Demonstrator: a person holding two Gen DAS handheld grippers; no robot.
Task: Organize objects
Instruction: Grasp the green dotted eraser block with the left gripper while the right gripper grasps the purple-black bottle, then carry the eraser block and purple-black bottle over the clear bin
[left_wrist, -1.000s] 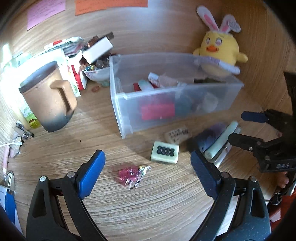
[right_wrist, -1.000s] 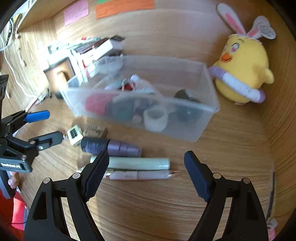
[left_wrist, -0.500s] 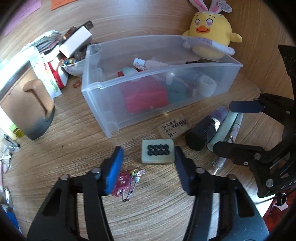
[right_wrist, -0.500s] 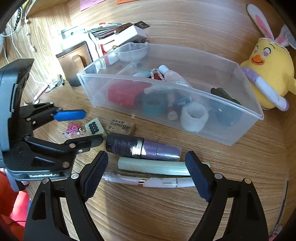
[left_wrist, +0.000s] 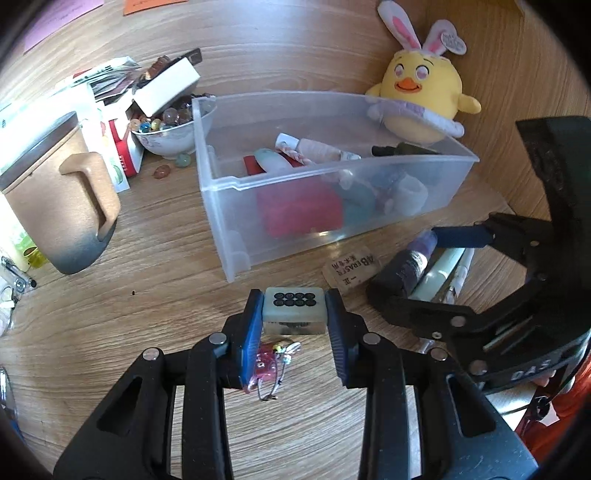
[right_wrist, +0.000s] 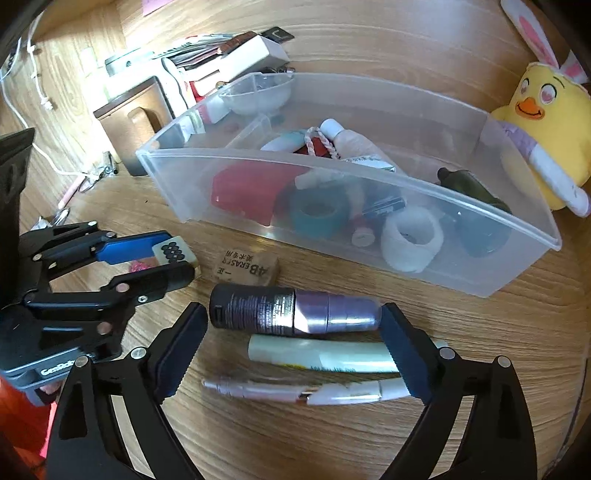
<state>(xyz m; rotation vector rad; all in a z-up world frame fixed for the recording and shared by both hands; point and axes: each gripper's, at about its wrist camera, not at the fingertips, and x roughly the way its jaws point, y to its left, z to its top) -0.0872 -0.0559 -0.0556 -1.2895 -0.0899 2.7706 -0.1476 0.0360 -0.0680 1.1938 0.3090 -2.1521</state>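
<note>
A pale green mahjong tile (left_wrist: 293, 301) with black dots sits on the wooden desk between the blue pads of my left gripper (left_wrist: 293, 307). Its jaws are closing and the pads touch both sides of the tile. A pink charm (left_wrist: 271, 363) lies just behind the tile. My right gripper (right_wrist: 291, 314) is opening, its jaws straddling a dark and purple bottle (right_wrist: 295, 312) without touching it. A pale green tube (right_wrist: 321, 356) and a white pen (right_wrist: 303, 395) lie closer to the camera. A brown eraser (right_wrist: 247, 266) lies in front of the clear bin (right_wrist: 517, 258), which holds tape rolls and other small items.
A brown mug (left_wrist: 62, 206) stands at the left, with a bowl of marbles (left_wrist: 162, 133) and stacked boxes behind it. A yellow chick plush (left_wrist: 421, 96) sits behind the bin at the wall. Loose beads lie near the bowl.
My left gripper moved forward past the pink charm and its jaws narrowed from wide open onto the tile. My right gripper came closer over the bottle and its jaws spread wider.
</note>
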